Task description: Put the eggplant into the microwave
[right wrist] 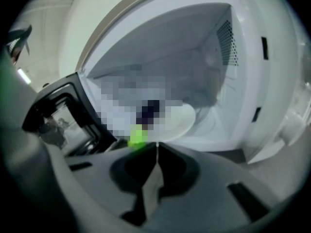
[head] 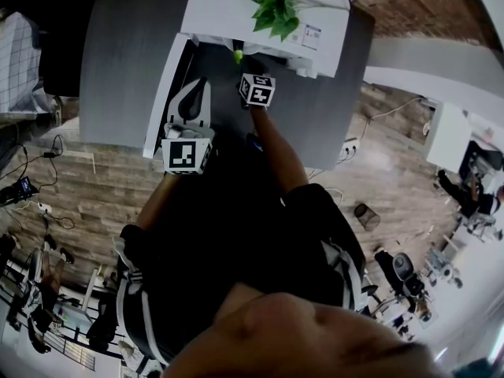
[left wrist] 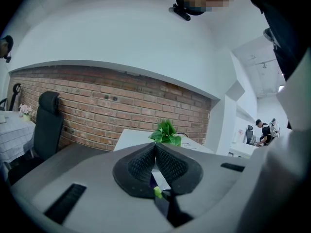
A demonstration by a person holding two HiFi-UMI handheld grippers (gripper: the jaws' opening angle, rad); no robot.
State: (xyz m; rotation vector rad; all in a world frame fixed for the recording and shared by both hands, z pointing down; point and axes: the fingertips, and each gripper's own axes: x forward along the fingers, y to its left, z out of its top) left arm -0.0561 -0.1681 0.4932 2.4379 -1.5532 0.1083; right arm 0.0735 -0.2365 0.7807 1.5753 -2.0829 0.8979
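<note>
A grey table [head: 118,53] seen from above carries a white microwave [head: 236,6] with a leafy green plant [head: 276,6] on top. The microwave's door [head: 167,85] stands swung open to the left, leaving the cavity exposed.

Inside, in the right gripper view, a white plate [right wrist: 183,123] sits on the cavity floor. The eggplant [right wrist: 147,112] lies there – a dark purple body partly under a blur patch. Its bright green stem [right wrist: 137,135] is at the near end, close to the cavity mouth. Its long axis seems to run from the stem back into the microwave, roughly in line with the way the right gripper points.

The right gripper [right wrist: 156,147] reaches toward the opening. Its jaws are pressed together with nothing visible between the pads. The stem sits just beyond the tips and slightly left; whether it touches them cannot be told.

The left gripper [left wrist: 155,147] hangs back beside the open door, farther from the eggplant, with its jaws also closed on nothing.

Judged from this, the eggplant is already at the front of the cavity. The right gripper is the nearer one – any push deeper would go along the eggplant's length, stem end first to meet the jaws.
</note>
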